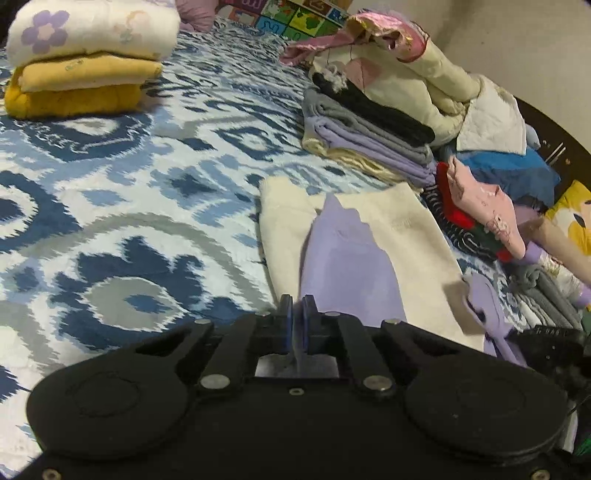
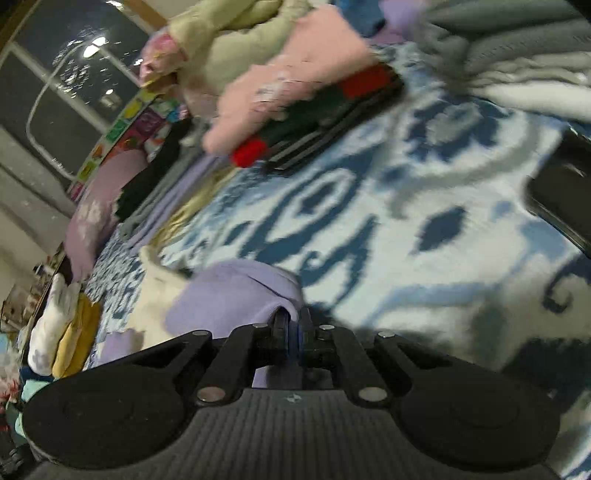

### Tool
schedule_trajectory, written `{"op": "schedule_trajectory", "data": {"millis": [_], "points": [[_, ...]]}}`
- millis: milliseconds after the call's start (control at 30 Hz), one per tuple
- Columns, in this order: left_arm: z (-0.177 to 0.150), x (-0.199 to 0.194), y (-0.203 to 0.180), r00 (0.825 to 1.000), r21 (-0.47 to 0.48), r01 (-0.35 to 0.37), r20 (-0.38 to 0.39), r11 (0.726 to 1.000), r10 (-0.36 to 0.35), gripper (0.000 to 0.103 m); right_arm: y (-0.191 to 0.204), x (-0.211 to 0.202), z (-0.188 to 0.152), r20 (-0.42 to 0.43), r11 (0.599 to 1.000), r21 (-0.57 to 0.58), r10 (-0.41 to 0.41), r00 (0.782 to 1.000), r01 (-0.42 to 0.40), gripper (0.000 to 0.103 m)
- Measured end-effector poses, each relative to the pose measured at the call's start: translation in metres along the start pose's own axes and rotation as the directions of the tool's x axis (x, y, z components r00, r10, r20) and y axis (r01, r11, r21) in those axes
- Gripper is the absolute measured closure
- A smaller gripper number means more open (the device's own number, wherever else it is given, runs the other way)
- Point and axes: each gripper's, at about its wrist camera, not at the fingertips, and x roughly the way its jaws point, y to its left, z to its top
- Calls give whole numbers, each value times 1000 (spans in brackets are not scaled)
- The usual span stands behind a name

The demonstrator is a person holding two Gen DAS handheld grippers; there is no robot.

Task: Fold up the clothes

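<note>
A cream and lavender garment [image 1: 369, 243] lies mostly flat on the blue-and-white patterned bedspread [image 1: 147, 192], its cream body spread wide with a lavender panel running up its middle toward the far edge. Its near lavender edge is lifted off the bed and pinched at two spots, so the cloth rises in a soft fold; in the right wrist view the lavender part [image 2: 236, 295] bunches up, blurred

A blue-patterned bedspread [image 1: 147, 192] spreads beyond the jaws; a colourful picture mat [image 1: 295, 16] lies far ahead.
</note>
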Motion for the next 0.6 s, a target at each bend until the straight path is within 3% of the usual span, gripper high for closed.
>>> {"op": "schedule_trajectory", "data": {"millis": [133,167,233,333,433,600], "points": [[4,-5,2,999,-13,22,46,1000,-21,97,1,-1,-5,22,1000,-19,16,1000,-16,80],[5,-5,0,998,-4,30,58,1000,-29,95,3,0,-7,24,999,-38,19,1000,-18,79],[7,-1,-3,997,19,35,70,999,-36,78,11,1,-8,32,996,-94,11,999,-8,79],[12,5,-8,996,56,38,81,998,-43,74,23,0,-10,54,982,-188,-2,999,12,75],[14,13,-9,996,70,42,70,997,-46,74,39,-6,-13,98,948,-314,-24,995,53,65],[20,24,-17,997,122,38,59,992,-46,71,63,-11,-21,157,859,-503,-21,987,98,52]]}}
